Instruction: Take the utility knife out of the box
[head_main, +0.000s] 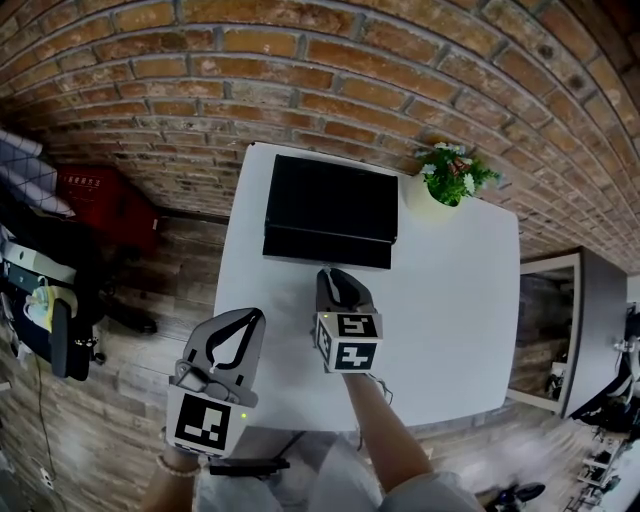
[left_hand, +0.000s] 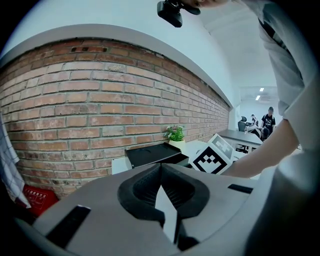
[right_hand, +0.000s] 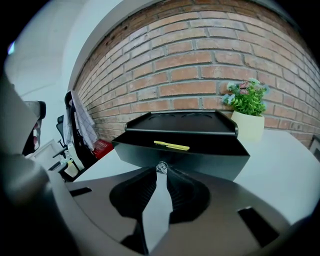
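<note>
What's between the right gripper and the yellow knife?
A small metal ring at its tips, then the black box's front wall, shown in the right gripper view.

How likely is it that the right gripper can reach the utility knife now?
Probably yes: the utility knife lies in the open-fronted black box, straight ahead of the right gripper, nothing between. Its jaws, shut seemingly on a small ring, must open first.
</note>
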